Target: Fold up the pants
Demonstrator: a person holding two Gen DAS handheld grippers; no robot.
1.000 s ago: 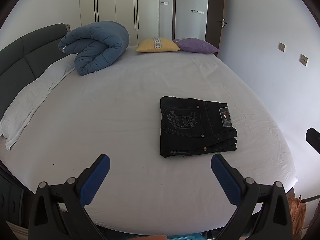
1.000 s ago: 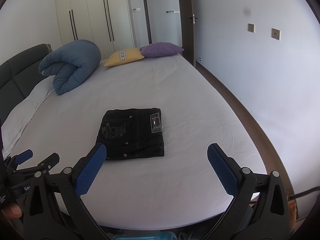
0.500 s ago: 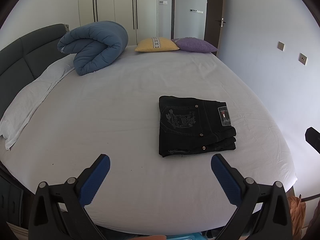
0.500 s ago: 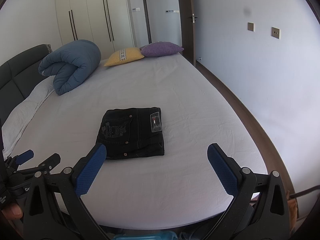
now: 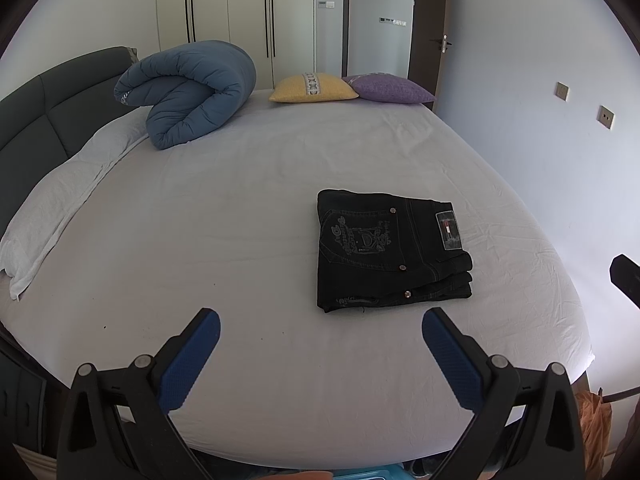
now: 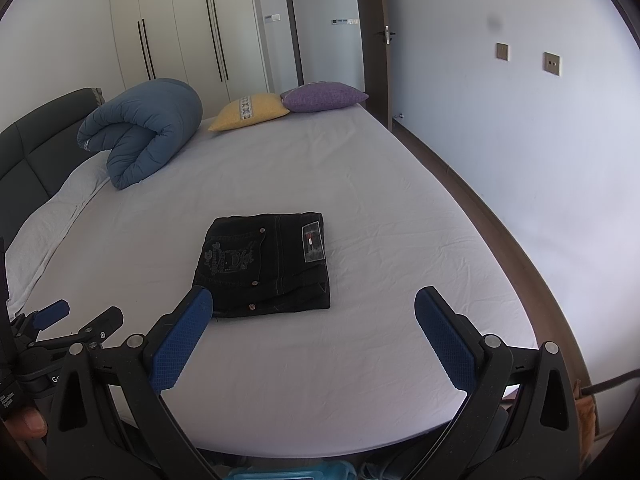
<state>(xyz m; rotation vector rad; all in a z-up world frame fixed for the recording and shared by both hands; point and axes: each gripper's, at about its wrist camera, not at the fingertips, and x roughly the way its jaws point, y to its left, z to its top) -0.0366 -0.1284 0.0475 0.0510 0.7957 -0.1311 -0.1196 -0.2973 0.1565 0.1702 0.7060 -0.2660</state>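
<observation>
1. Your left hand-held gripper (image 5: 320,322) hangs above the near edge of the bed (image 5: 240,208), its blue-padded fingers (image 5: 188,360) spread wide apart and holding nothing.
2. Your right hand-held gripper (image 6: 308,300) is likewise above the near edge, fingers (image 6: 444,344) wide apart and empty. In its view, the left finger tip overlaps the near left corner of the pants; contact cannot be confirmed.
3. In the right wrist view, part of your left hand-held gripper shows at the lower left, with a fingertip (image 6: 26,424) of your hand at the frame edge.
4. The black pants (image 5: 388,248) lie folded into a compact rectangle on the white sheet, just beyond both grippers. A back pocket with pale embroidery faces up, and a label patch (image 5: 448,230) sits on the right side.
5. Further left, a white pillow (image 5: 56,208) lies along the dark headboard (image 5: 36,120).
6. Beyond it, a rolled blue duvet (image 5: 188,92) rests on the bed.
7. At the far edge, a yellow cushion (image 5: 312,88) and a purple cushion (image 5: 388,89) sit touching.
8. Behind stand wardrobe doors (image 5: 228,12).
</observation>
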